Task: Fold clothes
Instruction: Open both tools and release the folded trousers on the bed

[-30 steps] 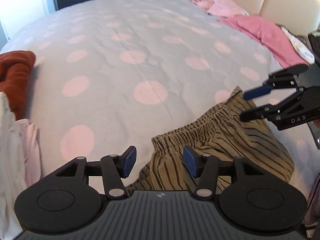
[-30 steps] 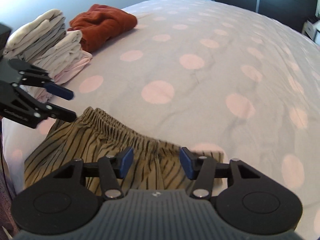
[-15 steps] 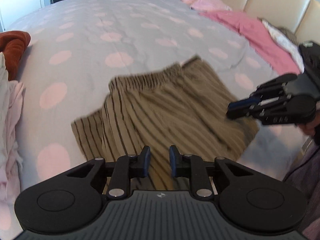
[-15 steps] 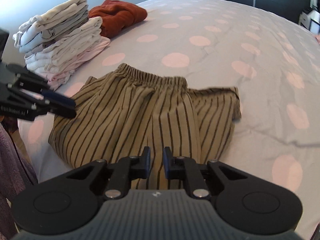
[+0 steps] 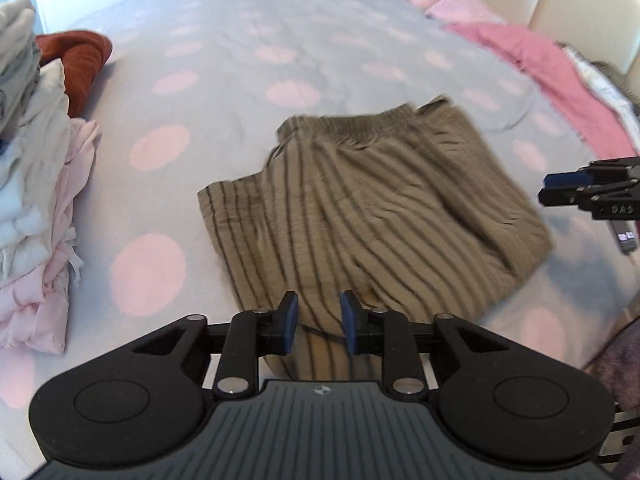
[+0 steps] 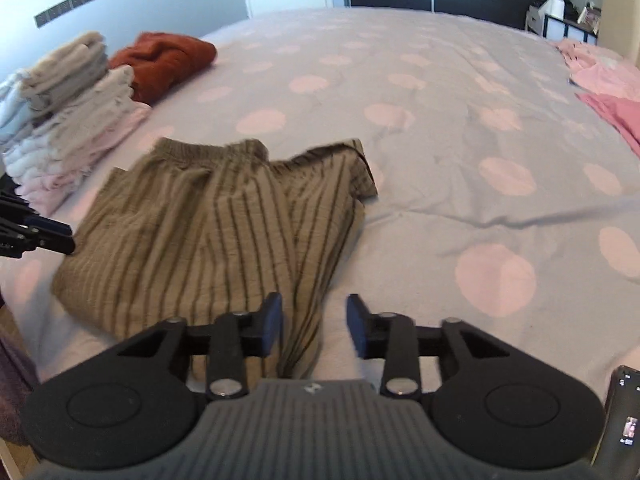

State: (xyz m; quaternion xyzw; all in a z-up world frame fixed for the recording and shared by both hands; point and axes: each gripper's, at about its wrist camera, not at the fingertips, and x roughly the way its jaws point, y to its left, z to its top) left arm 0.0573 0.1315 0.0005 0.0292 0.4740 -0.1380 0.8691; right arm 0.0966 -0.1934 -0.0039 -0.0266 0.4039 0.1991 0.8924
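Olive striped trousers (image 5: 372,216) lie folded on the spotted bed, waistband away from me; they also show in the right wrist view (image 6: 208,232). My left gripper (image 5: 319,322) hovers over their near edge, jaws partly open and empty. My right gripper (image 6: 314,324) is open and empty above the near right edge of the trousers. The right gripper shows at the right in the left wrist view (image 5: 588,192); the left gripper shows at the left in the right wrist view (image 6: 36,232).
A stack of folded pale clothes (image 6: 68,120) and a rust-red garment (image 6: 164,60) lie at the bed's left side. Pink clothes (image 5: 532,56) lie along the right by the headboard. A phone (image 6: 622,424) is at the lower right.
Both grippers closed near the trousers' front edge half a second ago; now both have opened and pulled back, and the trousers lie released on the bed.
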